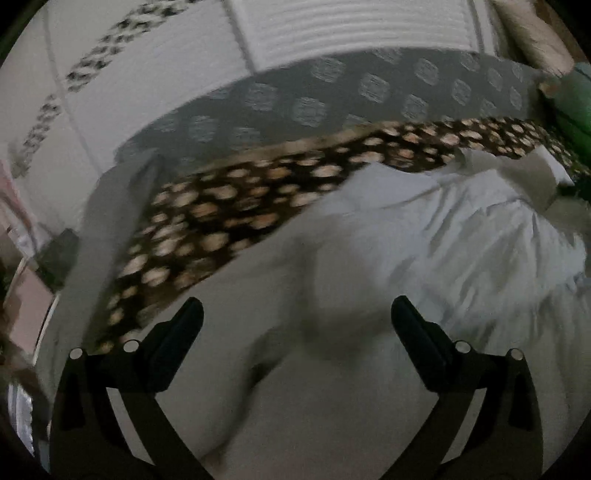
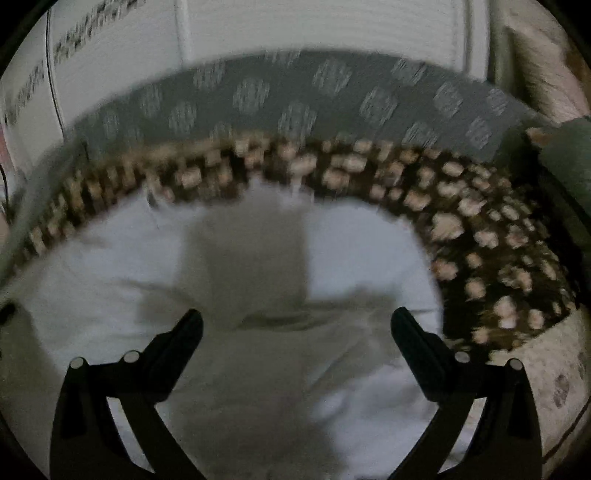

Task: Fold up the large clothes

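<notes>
A large white garment (image 1: pixel 424 236) lies rumpled on a bed, over a dark brown blanket with pale spots (image 1: pixel 229 206). My left gripper (image 1: pixel 295 314) hovers above the garment's near part, jaws wide apart and empty. In the right wrist view the same white garment (image 2: pixel 351 243) fills the middle, with the gripper's shadow on it. My right gripper (image 2: pixel 295 321) is above it, jaws wide apart and empty. Both views are motion-blurred.
A grey cover with pale round patches (image 1: pixel 332 96) lies beyond the spotted blanket (image 2: pixel 498 251). White panelled walls (image 2: pixel 295 26) stand behind the bed. A green object (image 1: pixel 572 107) sits at the far right. Dim furniture (image 1: pixel 29 306) stands at the left.
</notes>
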`<state>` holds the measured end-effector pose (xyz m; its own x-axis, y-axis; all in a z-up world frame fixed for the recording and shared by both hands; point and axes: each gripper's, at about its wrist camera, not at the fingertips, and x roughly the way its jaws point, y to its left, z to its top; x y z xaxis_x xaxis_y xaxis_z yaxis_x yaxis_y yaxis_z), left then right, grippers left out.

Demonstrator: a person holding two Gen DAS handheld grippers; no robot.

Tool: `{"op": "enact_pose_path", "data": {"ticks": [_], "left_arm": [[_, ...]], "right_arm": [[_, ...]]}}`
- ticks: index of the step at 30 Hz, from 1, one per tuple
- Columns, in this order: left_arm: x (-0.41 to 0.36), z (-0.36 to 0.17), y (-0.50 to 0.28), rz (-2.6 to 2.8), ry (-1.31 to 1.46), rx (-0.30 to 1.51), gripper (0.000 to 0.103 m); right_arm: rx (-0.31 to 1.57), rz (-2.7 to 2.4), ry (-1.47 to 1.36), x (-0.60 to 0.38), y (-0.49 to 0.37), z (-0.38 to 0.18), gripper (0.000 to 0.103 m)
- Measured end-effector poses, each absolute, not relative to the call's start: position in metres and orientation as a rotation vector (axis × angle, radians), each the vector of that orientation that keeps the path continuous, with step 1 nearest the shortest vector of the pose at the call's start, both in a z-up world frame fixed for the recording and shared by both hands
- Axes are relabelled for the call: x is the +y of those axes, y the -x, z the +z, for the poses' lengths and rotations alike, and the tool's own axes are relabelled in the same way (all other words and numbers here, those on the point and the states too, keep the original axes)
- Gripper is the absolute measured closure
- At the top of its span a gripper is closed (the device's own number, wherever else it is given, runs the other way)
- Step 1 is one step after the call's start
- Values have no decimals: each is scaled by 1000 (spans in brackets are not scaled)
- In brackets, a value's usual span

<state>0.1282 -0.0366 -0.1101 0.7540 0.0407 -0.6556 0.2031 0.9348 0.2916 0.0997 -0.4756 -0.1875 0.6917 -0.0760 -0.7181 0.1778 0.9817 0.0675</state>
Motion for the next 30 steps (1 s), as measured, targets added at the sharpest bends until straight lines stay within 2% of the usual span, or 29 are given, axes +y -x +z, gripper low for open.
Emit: {"op": "enact_pose_path", "data": {"ticks": [4, 9, 15, 20, 24, 30], "left_arm": [[37, -90, -94, 55, -275, 721, 3], [130, -80, -68, 218, 5, 790, 3], [208, -58, -34, 352, 192, 736, 3], [225, -86, -28, 406, 186, 868, 3], [231, -91, -20, 495, 174, 904, 3], [266, -95, 2, 664, 299, 919, 3]], "right_arm": [[670, -144, -172, -481, -58, -132, 2], [576, -228, -125, -489, 4, -94, 2], [689, -293, -187, -510, 62, -124, 2], [685, -328, -337, -517, 82, -125, 2], [691, -281, -225, -483, 89, -130, 2], [742, -239, -166, -464, 97, -138, 2]]}}
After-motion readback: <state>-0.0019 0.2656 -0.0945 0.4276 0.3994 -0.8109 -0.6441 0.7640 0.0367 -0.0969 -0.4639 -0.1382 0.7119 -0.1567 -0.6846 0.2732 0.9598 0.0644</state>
